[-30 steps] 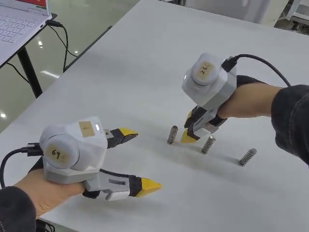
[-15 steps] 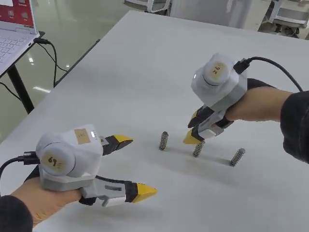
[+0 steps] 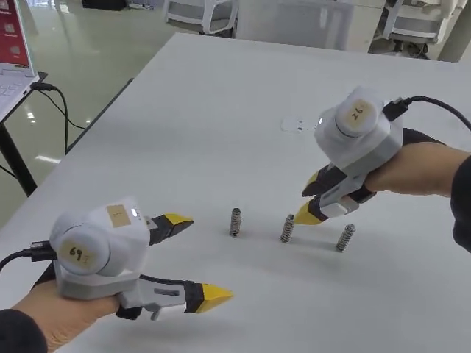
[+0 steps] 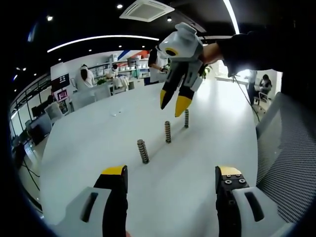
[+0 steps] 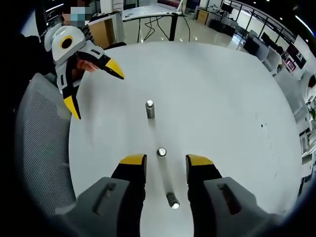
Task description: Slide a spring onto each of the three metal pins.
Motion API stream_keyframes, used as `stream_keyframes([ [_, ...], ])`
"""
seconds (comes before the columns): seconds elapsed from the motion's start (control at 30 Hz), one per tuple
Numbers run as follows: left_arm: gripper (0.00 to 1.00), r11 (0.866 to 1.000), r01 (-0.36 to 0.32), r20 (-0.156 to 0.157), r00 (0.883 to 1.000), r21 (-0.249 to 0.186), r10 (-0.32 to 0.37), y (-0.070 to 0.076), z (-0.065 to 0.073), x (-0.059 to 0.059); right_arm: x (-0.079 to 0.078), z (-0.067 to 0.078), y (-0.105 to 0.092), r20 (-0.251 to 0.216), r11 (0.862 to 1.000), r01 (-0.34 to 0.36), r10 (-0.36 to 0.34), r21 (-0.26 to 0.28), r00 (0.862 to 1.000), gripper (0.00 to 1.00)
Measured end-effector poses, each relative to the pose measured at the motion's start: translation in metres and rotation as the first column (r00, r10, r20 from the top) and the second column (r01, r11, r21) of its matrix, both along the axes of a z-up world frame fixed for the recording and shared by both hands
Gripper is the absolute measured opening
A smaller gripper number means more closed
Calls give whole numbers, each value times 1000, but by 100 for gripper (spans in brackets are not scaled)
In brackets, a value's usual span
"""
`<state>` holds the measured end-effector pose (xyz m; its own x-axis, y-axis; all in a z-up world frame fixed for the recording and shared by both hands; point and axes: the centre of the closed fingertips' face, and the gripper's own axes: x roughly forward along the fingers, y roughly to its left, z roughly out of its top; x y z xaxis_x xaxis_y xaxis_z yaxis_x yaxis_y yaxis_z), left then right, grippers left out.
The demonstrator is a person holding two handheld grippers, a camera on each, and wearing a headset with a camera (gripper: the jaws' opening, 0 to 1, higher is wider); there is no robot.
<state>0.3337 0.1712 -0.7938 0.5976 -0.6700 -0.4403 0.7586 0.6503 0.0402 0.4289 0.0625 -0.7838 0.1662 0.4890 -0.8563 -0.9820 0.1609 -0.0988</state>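
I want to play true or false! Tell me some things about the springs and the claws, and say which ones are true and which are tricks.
1. The left spring, middle spring and right spring all stand upright on the white table. True.
2. The left claw is squeezing a spring. False: its jaws are open with nothing between them, and it is apart from the springs.
3. The right claw is open and hangs just above the middle spring. True.
4. A laptop sits on the white table next to the springs. False: it is on a separate stand off past the table's left edge.
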Motion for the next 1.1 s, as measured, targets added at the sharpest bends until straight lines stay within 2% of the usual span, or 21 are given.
stream_keyframes([
  [0.43,71,1000,8,1,1000,10,-8,-4,0,2,-10,9,-33,17,989,111,-113,94,994,40],
  [0.53,71,1000,10,0,1000,14,-10,-3,0,2,-9,13,-38,32,981,141,-146,137,989,43],
  [0.7,71,1000,16,-3,1000,20,-16,-5,-1,4,-9,14,-49,37,969,176,-185,171,982,46],
  [1.0,72,1000,21,-7,1000,19,-21,-8,-2,5,-20,11,-71,39,947,229,-243,225,969,50],
  [1.1,72,1000,21,-9,1000,18,-20,-9,-2,5,-23,10,-78,39,936,250,-268,249,963,51],
])
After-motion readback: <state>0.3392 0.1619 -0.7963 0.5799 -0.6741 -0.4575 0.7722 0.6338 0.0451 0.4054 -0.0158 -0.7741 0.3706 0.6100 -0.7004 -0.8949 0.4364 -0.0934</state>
